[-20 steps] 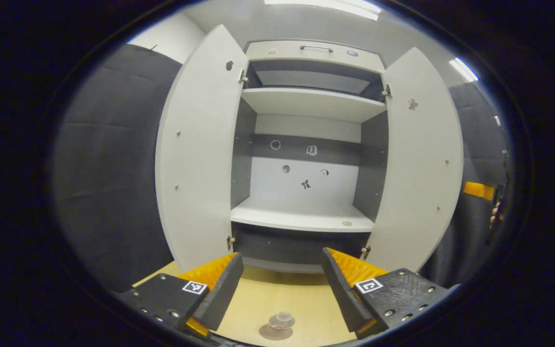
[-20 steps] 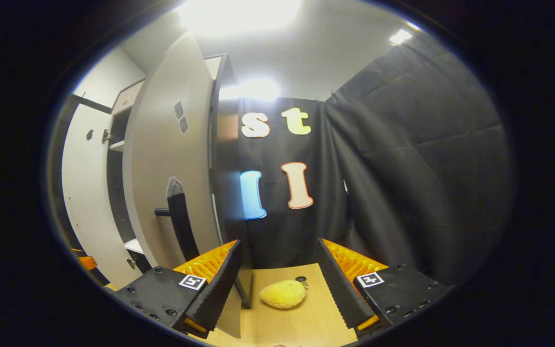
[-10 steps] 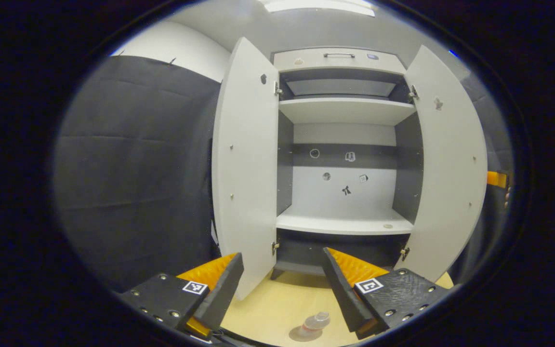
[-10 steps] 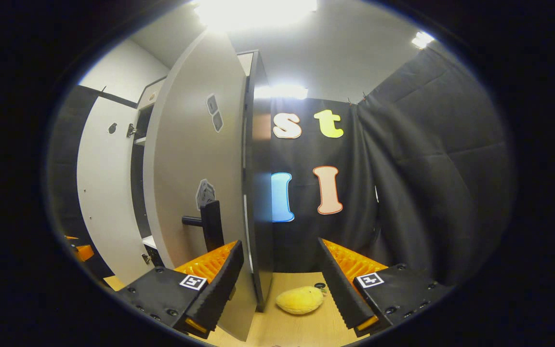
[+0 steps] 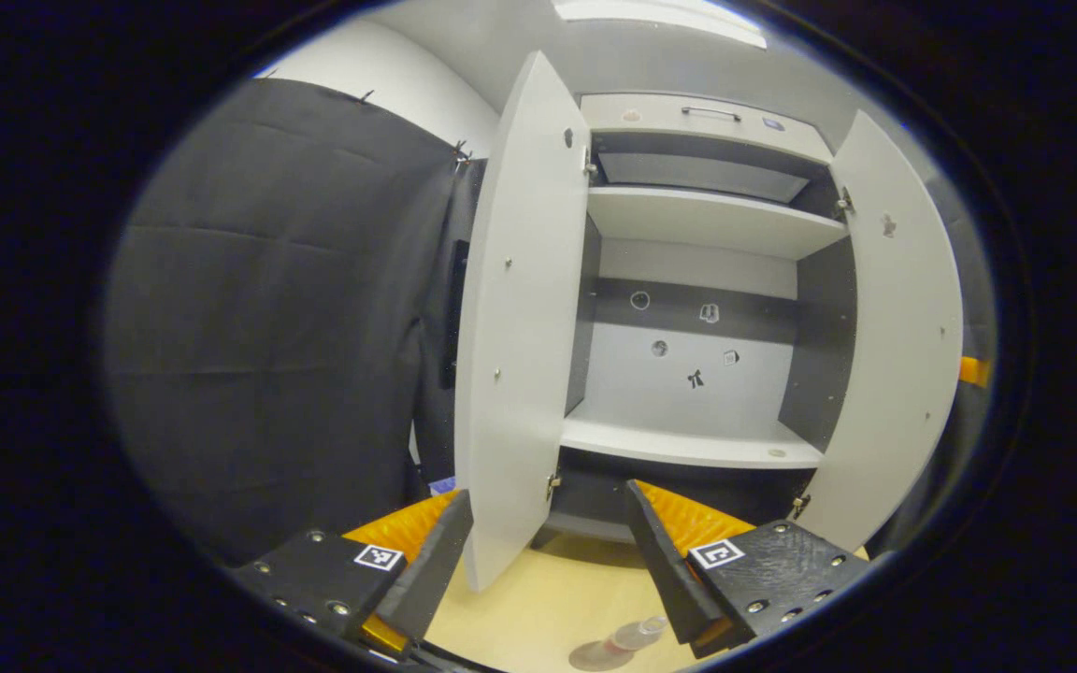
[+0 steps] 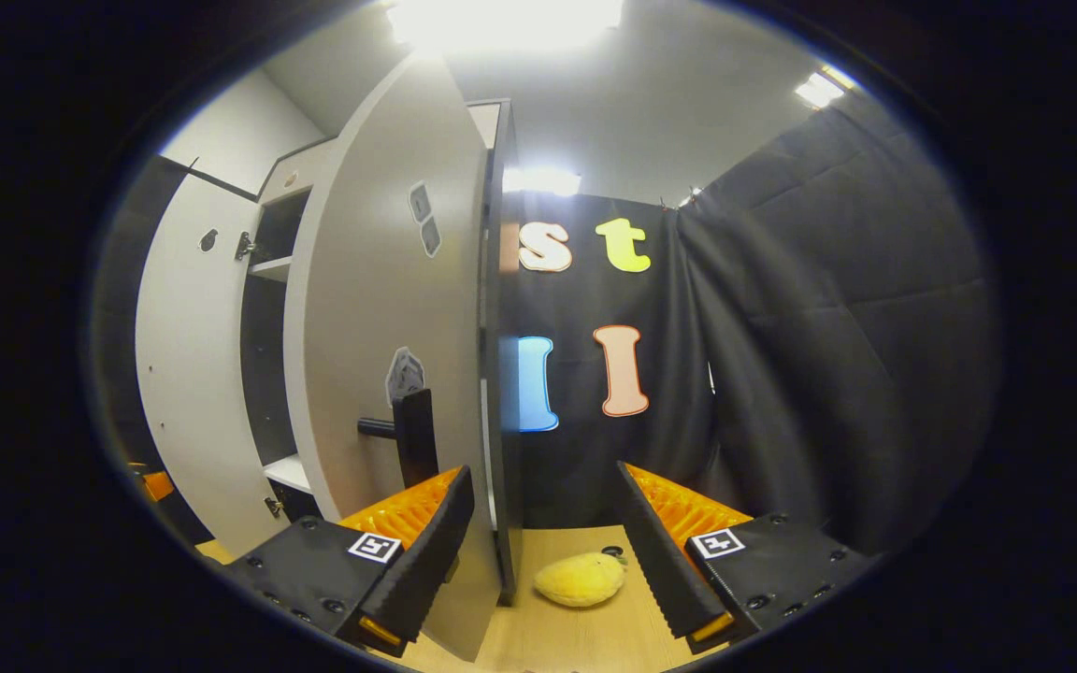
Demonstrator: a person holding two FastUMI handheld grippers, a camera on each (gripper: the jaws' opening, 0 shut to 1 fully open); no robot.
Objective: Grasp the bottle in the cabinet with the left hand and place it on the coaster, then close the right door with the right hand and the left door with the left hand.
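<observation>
The white cabinet (image 5: 697,439) stands with both doors open and its shelves bare. At the bottom of the left gripper view a small clear bottle (image 5: 638,634) rests on a round grey coaster (image 5: 592,657) on the wooden table. My left gripper (image 5: 543,570) is open above the table, just short of the left door's (image 5: 512,327) lower edge, with nothing between its fingers. My right gripper (image 6: 543,561) is open at the outer face of the right door (image 6: 375,327), close below its black handle (image 6: 412,435). The door's free edge runs down between the fingers.
A yellow soft toy (image 6: 581,578) lies on the table (image 6: 585,636) just beyond the right gripper. Black cloth walls close in on both sides. The right door's inner face (image 5: 908,355) and an orange bit of the other gripper (image 5: 973,371) sit at the far right of the left gripper view.
The left gripper's view has swung left, so the cabinet and bottle slid right in it. The right gripper has come closer to the right door's outer face. Both stay open.
</observation>
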